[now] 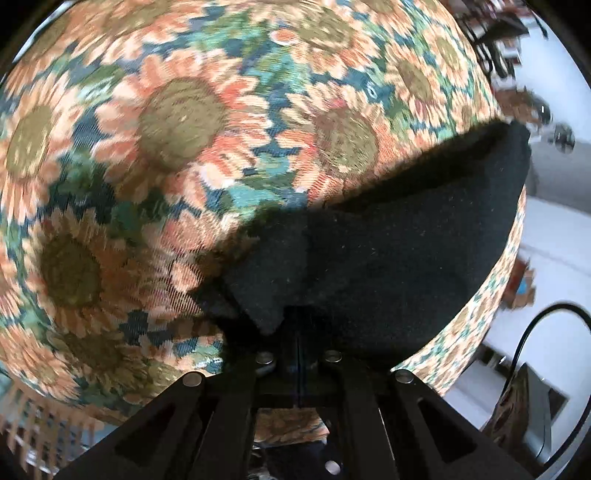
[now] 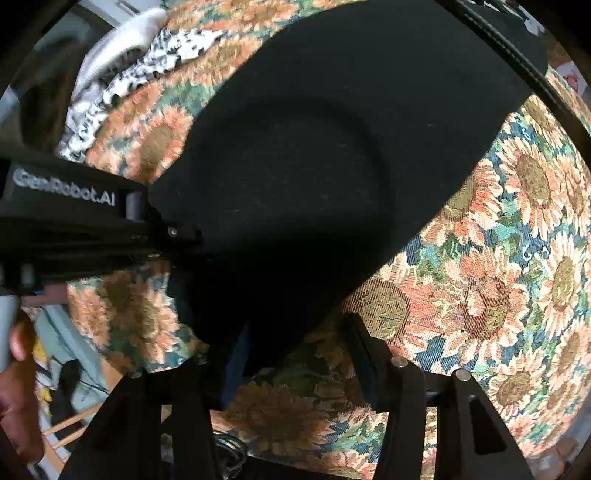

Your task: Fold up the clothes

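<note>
A black garment (image 2: 314, 166) lies spread on a sunflower-patterned table cover (image 2: 480, 295). My left gripper (image 1: 299, 332) is shut on a bunched edge of that black garment (image 1: 388, 251), and the cloth hides its tips. In the right wrist view the left gripper (image 2: 177, 236) comes in from the left and meets the garment's edge. My right gripper (image 2: 299, 343) stands open low over the near corner of the garment. That corner drapes against its left finger (image 2: 236, 369), while its right finger (image 2: 365, 362) is apart from the cloth.
A black-and-white patterned cloth (image 2: 147, 66) and a pale grey garment (image 2: 122, 33) lie at the cover's far left. A person's hand (image 2: 18, 339) shows at the lower left. The table's edge (image 1: 480, 314) runs on the right, with a black cable (image 1: 535, 325) beyond it.
</note>
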